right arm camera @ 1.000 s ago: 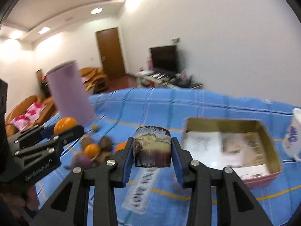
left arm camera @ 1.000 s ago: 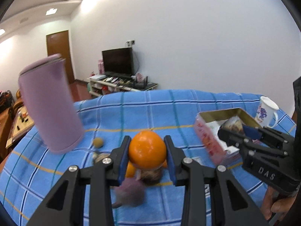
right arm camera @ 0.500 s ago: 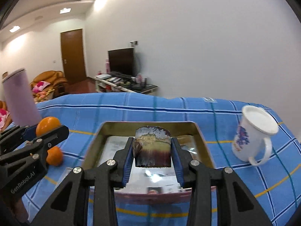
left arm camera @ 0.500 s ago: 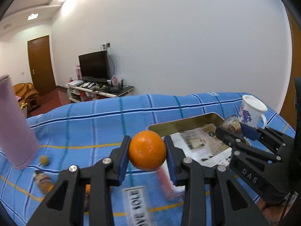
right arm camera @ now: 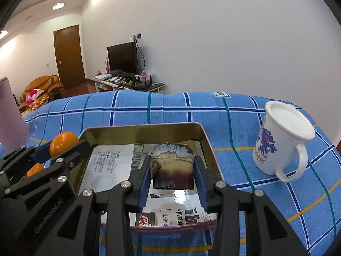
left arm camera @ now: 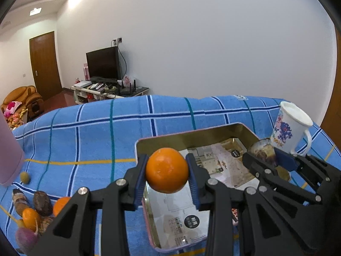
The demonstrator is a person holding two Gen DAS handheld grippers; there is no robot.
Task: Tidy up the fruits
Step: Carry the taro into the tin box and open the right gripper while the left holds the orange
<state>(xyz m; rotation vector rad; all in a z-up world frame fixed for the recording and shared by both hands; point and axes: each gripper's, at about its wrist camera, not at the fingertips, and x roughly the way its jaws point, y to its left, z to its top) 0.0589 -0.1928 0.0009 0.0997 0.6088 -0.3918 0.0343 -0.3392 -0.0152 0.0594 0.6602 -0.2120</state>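
Note:
My left gripper (left arm camera: 167, 170) is shut on an orange (left arm camera: 166, 170) and holds it above the near left part of a gold tin tray (left arm camera: 191, 132) lined with printed paper. My right gripper (right arm camera: 172, 170) is shut on a dark purple cut piece of fruit (right arm camera: 172, 168) above the tray (right arm camera: 145, 128). The right gripper also shows in the left wrist view (left arm camera: 264, 155), and the left one in the right wrist view (right arm camera: 64, 144). Several loose fruits (left arm camera: 32, 211) lie on the cloth to the left of the tray.
A white mug (right arm camera: 281, 140) with a blue print stands right of the tray. A pink cylinder (left arm camera: 8, 153) stands at the far left. A blue checked cloth (left arm camera: 96, 132) covers the table. A small yellow-brown fruit (left arm camera: 25, 177) lies near the cylinder.
Both grippers have swung right from the fruit pile to over the tray, each still holding its fruit. The pink cylinder has slid to the left edge of both views.

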